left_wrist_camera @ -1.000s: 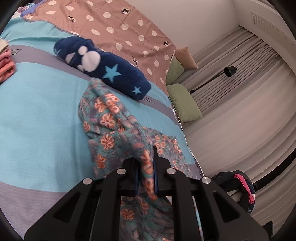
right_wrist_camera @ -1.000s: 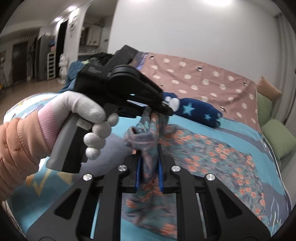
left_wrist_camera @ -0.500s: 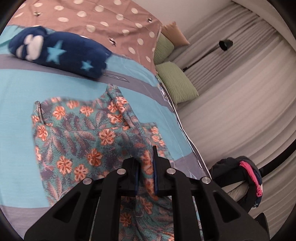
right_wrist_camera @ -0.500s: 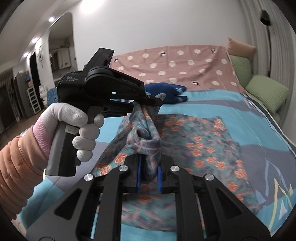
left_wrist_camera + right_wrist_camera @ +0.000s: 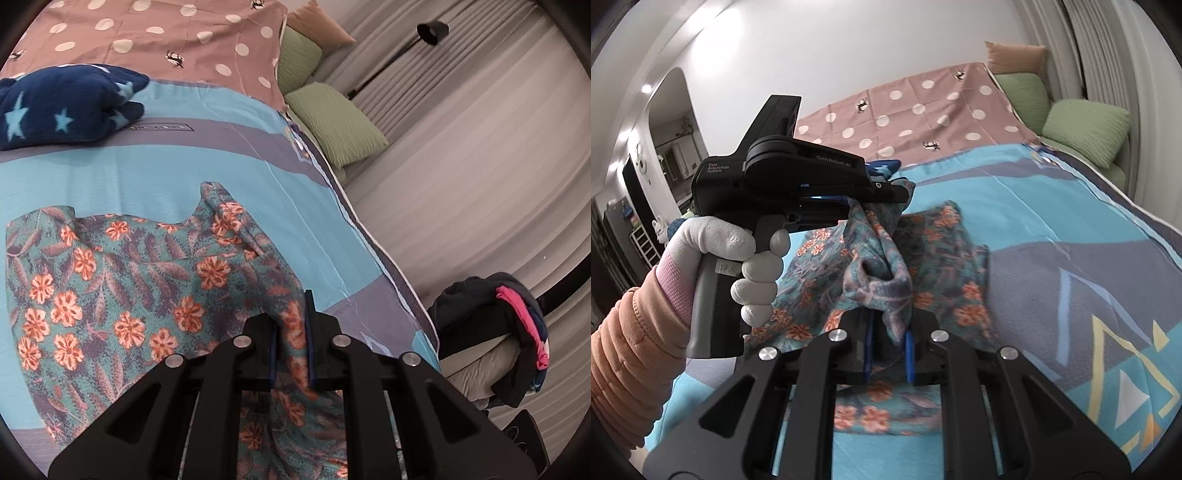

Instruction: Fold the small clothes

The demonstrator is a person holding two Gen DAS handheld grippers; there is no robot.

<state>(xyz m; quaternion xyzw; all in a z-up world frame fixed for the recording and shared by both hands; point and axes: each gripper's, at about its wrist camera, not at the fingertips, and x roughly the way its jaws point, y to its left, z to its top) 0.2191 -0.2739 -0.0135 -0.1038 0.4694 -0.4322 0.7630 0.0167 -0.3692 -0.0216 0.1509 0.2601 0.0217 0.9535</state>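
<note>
Since a second ago both hands have swung across the bed [image 5: 258, 147], and the floral garment [image 5: 122, 288], then bunched and dangling, now lies spread over the turquoise cover. The left gripper [image 5: 291, 343] stays clenched on a fold of the cloth at its near edge; the right gripper [image 5: 890, 347] likewise pinches a gathered wad of the same fabric. In the right wrist view the gloved left hand [image 5: 738, 258] holds its tool just above the right one, so the two pinches sit close together on one hem, probably to carry that edge over as a fold. The garment is thin teal cloth printed with orange flowers and grey leaves, rumpled near the grips and flatter farther out. A navy star-patterned plush [image 5: 62, 103] lies well apart near the dotted pink sheet [image 5: 166, 37].
</note>
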